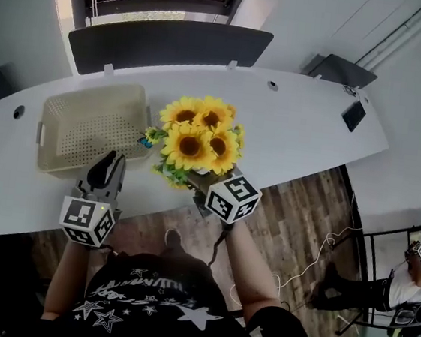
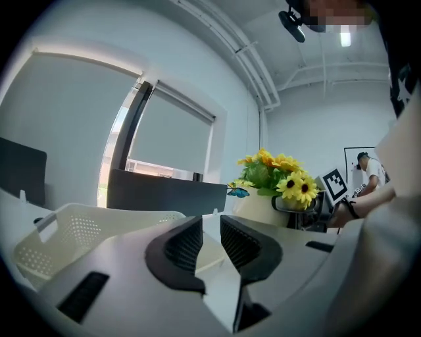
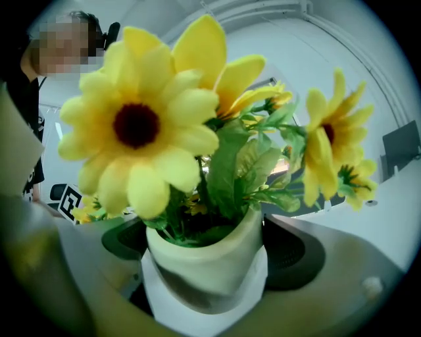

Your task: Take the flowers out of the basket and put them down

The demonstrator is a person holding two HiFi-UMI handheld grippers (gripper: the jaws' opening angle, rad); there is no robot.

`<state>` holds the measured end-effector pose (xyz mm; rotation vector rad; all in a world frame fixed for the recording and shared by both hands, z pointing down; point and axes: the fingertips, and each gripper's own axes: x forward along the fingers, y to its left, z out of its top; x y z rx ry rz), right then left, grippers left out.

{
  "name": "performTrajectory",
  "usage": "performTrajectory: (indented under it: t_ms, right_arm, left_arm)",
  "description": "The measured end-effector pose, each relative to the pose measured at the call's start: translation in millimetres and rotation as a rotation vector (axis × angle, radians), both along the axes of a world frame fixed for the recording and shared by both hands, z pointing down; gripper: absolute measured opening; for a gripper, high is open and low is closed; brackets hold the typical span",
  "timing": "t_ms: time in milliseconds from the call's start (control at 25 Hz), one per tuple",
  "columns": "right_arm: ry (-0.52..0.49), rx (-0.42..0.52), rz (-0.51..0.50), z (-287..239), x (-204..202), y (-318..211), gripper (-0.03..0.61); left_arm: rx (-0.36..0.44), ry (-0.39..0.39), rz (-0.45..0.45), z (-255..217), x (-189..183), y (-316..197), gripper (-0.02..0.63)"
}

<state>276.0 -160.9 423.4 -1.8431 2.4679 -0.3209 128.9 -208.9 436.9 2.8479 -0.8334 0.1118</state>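
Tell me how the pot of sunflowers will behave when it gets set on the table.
Probably top-heavy: the sunflowers spread far wider than the small pot, so it may tip if nudged. The pot looks smooth and rounded, so it might slip in the right claw.

The flowers (image 1: 195, 141) are a bunch of yellow sunflowers with dark brown centres and green leaves. They stand upright in a small cream pot (image 3: 204, 270) at the centre of the head view, outside the basket (image 1: 95, 124) and just to its right. The pot is clamped on both sides between the jaws of the right gripper (image 3: 209, 247). The basket is cream, rectangular, perforated plastic, upright and open-topped, left of centre in the frame.
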Motion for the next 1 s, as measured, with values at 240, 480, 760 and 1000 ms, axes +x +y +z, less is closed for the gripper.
performTrajectory:
  t_ms: [240, 480, 760, 1000]
  right_arm:
    - [-0.004, 0.005, -0.034, -43.0, -62.1, 1.9, 0.522]
    - [-0.030, -0.013, -0.055, -16.0, -28.0, 4.0, 0.522]
    - [-0.006, -0.055, -0.064, 23.6, -5.0, -7.3, 0.520]
    - [0.014, -0.093, -0.061, 58.1, 8.1, -15.0, 0.520]
  left_arm:
    - [0.026, 0.003, -0.004, -49.0, -54.6, 14.6, 0.087]
    - [0.016, 0.001, 0.019, -36.0, -11.8, 24.2, 0.087]
    - [0.019, -0.016, -0.003, -19.8, 14.7, 17.2, 0.087]
    - [0.002, -0.047, 0.008, -0.1, 32.1, 11.2, 0.087]
